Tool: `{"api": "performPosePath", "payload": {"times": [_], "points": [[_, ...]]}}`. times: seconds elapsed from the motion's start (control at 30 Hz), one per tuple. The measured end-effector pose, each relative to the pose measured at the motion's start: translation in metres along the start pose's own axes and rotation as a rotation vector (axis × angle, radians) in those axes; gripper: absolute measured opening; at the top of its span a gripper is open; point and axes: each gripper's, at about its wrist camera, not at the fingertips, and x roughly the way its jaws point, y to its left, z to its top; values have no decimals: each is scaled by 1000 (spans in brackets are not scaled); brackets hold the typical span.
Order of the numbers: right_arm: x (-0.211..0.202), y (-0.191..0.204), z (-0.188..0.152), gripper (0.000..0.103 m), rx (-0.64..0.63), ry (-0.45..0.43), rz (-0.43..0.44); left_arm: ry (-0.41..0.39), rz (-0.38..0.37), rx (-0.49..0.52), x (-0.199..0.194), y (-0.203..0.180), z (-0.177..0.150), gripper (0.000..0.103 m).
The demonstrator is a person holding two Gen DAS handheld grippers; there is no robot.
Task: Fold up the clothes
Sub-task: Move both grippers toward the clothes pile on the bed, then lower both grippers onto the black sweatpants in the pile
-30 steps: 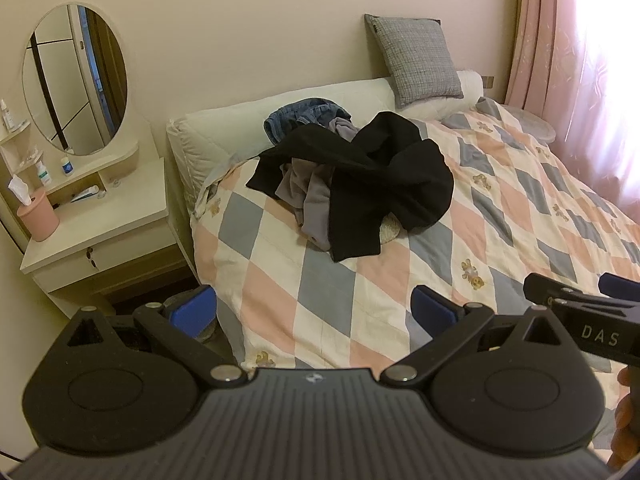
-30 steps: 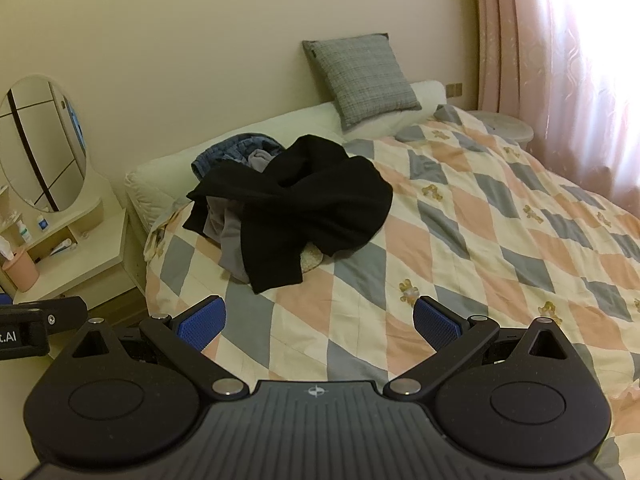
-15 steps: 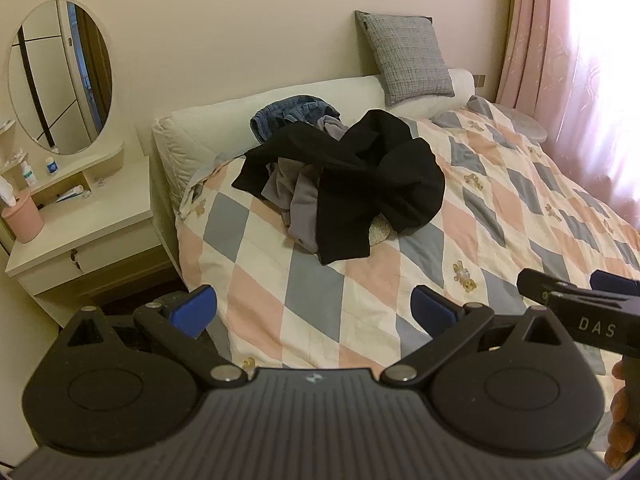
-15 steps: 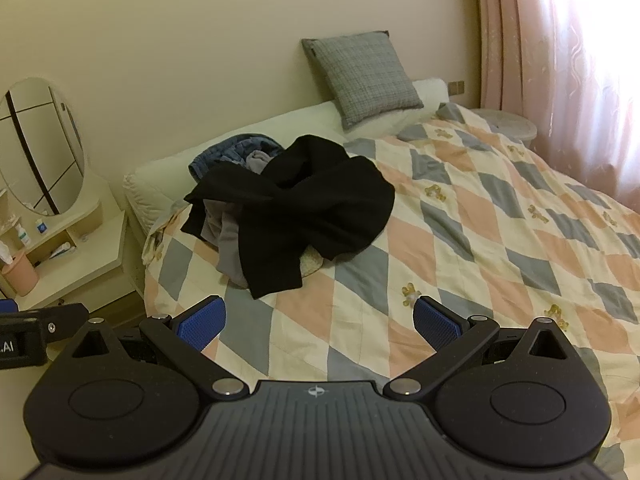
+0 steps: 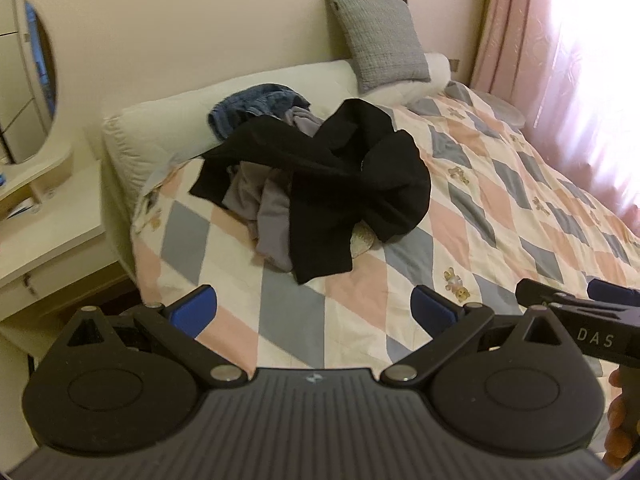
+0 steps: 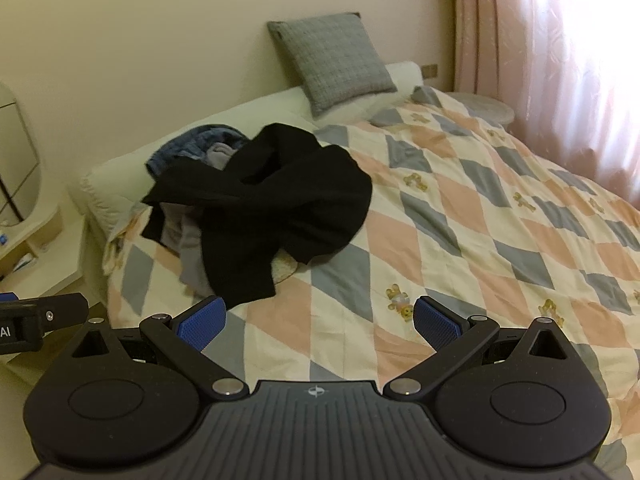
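Observation:
A heap of clothes lies on the bed near the headboard: a black garment on top, a grey one under it and blue denim behind. My left gripper is open and empty, short of the heap over the bed's near edge. My right gripper is open and empty, also short of the heap. The right gripper shows at the right edge of the left wrist view. The left gripper's side shows at the left edge of the right wrist view.
The bed has a pink, grey and cream diamond quilt. A grey cushion leans on the wall. A white vanity with an oval mirror stands left of the bed. Pink curtains hang on the right.
Both grippers have moved forward and rightward toward the bed; the clothes heap looks nearer and the vanity has slid toward the left edge. Both stay open.

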Motion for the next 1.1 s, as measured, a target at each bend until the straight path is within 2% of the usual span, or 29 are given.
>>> {"api": "performPosePath", "payload": {"times": [0.23,0.63,0.87,1.0,1.1], "points": [[46,12,24,103,43,36,-51,12,-24,77,49,9,34,102],[90,40,54,103,59,63,-91,31,-63,102,97,35,77,102],[117,45,64,103,57,61,-116,-17,-68,124,122,47,90,102],[136,46,67,103,46,49,-142,10,-85,148,148,54,97,101],[157,46,70,102,42,72,-160,40,-108,142,171,61,104,100]]}}
